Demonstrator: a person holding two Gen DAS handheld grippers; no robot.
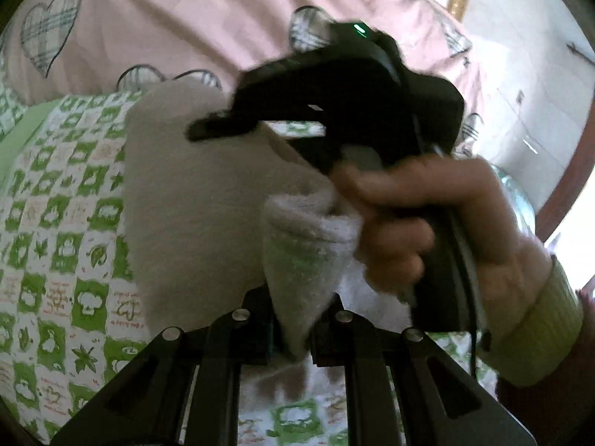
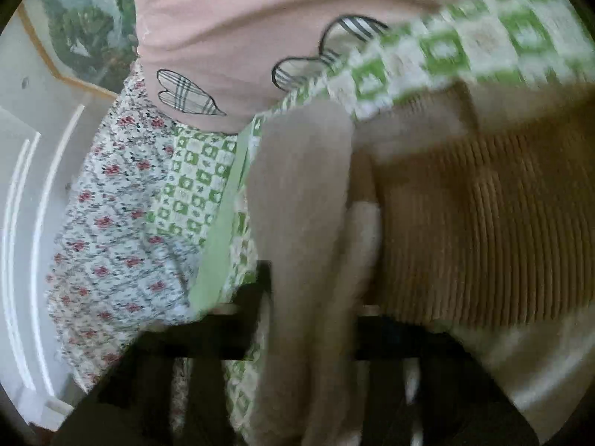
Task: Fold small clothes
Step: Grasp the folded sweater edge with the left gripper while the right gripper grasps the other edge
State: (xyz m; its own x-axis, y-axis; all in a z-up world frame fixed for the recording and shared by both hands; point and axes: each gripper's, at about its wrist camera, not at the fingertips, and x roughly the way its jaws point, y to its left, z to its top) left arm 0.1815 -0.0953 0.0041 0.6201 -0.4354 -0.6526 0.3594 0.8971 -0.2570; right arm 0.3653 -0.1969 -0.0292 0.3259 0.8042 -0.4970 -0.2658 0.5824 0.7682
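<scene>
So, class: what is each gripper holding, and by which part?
Left gripper pinches the beige sock's fluffy cuff end. Right gripper has closed around the sock's length; too blurred to confirm.

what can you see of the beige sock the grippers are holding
The beige sock looks soft, fuzzy and thick. It hangs lifted above the green-and-white checked bedspread. The left hand-held gripper pinches a bunched fold of it; the right hand-held gripper has sock between its jaws. Which end is the toe is unclear.

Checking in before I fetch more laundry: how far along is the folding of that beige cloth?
Nothing looks finished. The beige cloth is lifted off the green checked sheet, one end pinched in the left gripper, another part between the fingers of the right gripper. Folding it and laying it flat remain.
</scene>
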